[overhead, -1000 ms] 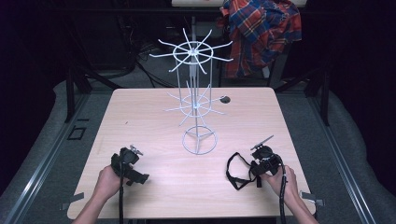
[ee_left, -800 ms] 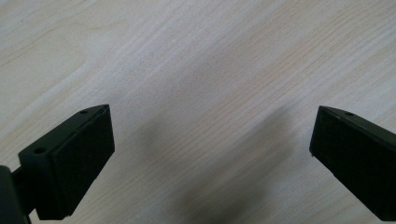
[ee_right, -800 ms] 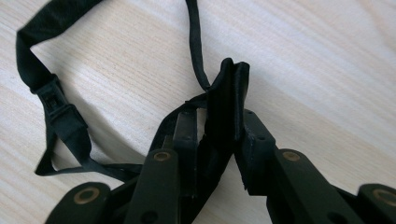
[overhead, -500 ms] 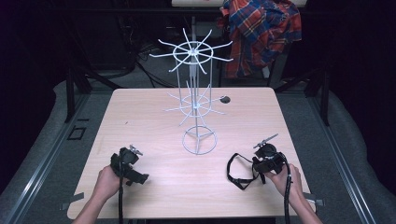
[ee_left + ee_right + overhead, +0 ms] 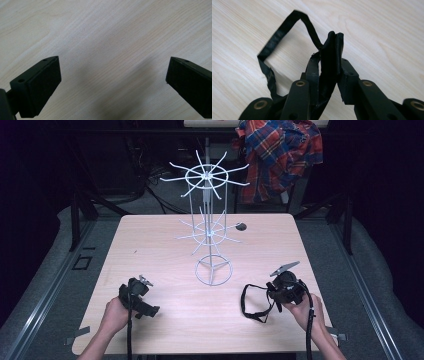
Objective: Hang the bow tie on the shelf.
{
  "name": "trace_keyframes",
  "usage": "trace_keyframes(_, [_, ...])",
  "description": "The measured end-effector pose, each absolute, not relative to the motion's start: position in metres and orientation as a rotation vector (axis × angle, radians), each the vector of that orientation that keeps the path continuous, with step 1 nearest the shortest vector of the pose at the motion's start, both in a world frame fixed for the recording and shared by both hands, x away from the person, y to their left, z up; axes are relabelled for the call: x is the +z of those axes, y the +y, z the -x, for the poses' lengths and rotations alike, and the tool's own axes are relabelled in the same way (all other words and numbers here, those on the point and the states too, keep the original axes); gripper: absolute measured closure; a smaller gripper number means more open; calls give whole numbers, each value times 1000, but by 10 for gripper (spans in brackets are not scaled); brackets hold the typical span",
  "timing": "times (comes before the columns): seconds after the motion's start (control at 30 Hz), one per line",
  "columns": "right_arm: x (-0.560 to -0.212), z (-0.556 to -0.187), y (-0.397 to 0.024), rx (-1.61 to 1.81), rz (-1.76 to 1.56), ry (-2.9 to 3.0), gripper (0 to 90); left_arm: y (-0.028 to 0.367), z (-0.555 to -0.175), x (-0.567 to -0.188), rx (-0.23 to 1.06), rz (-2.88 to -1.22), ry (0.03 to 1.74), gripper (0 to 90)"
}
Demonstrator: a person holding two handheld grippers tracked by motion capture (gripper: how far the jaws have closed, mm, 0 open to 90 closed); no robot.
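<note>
Worktop of pale wood (image 5: 165,250) carries a white wire display stand with two rings of hooks (image 5: 211,232), standing a little beyond the centre, toward 12 o'clock. A small dark round object (image 5: 241,226) lies just beside the stand, at its 2 o'clock. Behind the worktop, at 1 o'clock, a red and blue checked shirt (image 5: 280,155) hangs.

Near the 7 o'clock corner, the left gripper (image 5: 145,306) is held in the left hand (image 5: 114,316); its fingers (image 5: 40,85) are spread wide apart above bare wood, with nothing between them. Near 5 o'clock, the right gripper (image 5: 325,75) is held in the right hand (image 5: 302,307). Its fingers (image 5: 348,75) are pinching a black strap folded into a thick bundle (image 5: 331,55), and a loose loop of the strap lies on the worktop, at 9 o'clock from that gripper.
</note>
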State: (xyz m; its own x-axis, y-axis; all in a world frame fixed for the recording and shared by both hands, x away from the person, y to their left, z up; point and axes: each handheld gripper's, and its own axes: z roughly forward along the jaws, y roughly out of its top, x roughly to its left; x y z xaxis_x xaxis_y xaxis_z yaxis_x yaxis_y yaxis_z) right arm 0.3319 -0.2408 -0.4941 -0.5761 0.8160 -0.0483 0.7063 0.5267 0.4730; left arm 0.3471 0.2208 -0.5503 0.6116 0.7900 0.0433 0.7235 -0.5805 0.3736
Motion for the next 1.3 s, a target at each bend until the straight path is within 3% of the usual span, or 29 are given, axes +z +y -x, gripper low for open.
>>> trace_keyframes(1.3, [-444, -327, -235, 796, -1127, 2407, 739, 217, -348, -551, 296, -2523, 1213, 1])
